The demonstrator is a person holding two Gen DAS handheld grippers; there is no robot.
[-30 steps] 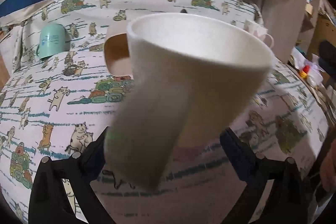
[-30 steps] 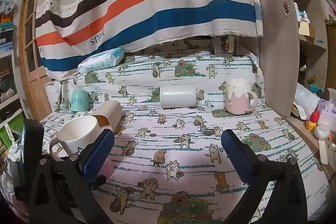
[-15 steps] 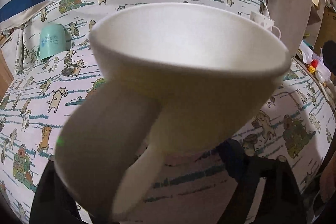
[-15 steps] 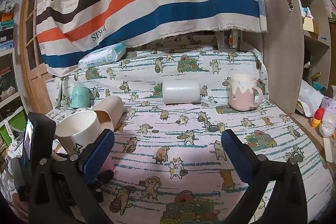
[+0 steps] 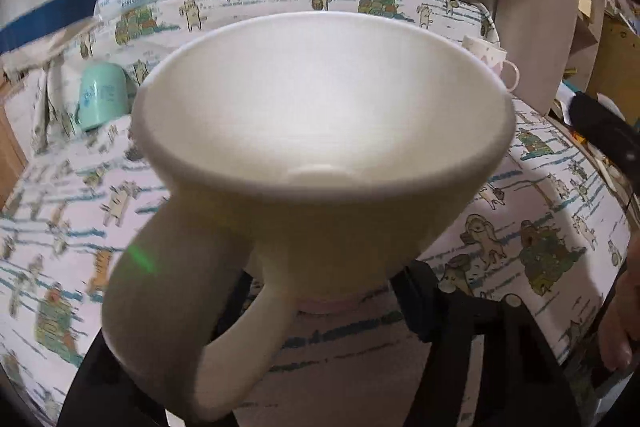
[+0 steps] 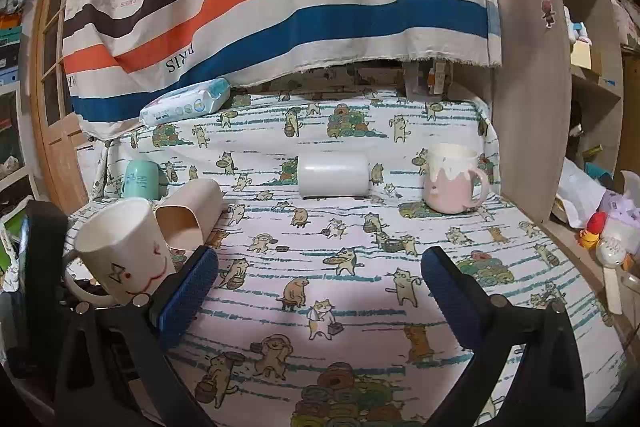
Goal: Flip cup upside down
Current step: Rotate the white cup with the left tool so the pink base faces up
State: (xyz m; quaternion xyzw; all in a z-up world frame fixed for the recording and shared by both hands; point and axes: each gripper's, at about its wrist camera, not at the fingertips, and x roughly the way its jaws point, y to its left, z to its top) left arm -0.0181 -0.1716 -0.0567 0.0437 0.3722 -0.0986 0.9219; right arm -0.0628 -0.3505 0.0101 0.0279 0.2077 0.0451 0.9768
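My left gripper (image 5: 320, 291) is shut on a cream mug (image 5: 320, 131), held by its base above the table, mouth tilted toward the camera and handle (image 5: 192, 327) at lower left. The mug fills the left wrist view and hides most of the fingers. In the right wrist view the same mug (image 6: 124, 251), with a face drawn on it, stands nearly upright at far left, held by the left gripper. My right gripper (image 6: 320, 291) is open and empty above the cat-print cloth (image 6: 340, 291).
On the cloth lie a beige cup on its side (image 6: 192, 211), a white cup on its side (image 6: 332, 175), an upright pink-and-cream mug (image 6: 452, 183) and an inverted teal cup (image 6: 140, 179). A wipes pack (image 6: 188, 103) sits at the back. Shelves stand to the right.
The cream mug has turned in the left gripper, its mouth tipping toward the left camera. In the right view it has moved closer and higher. The right gripper stays open.
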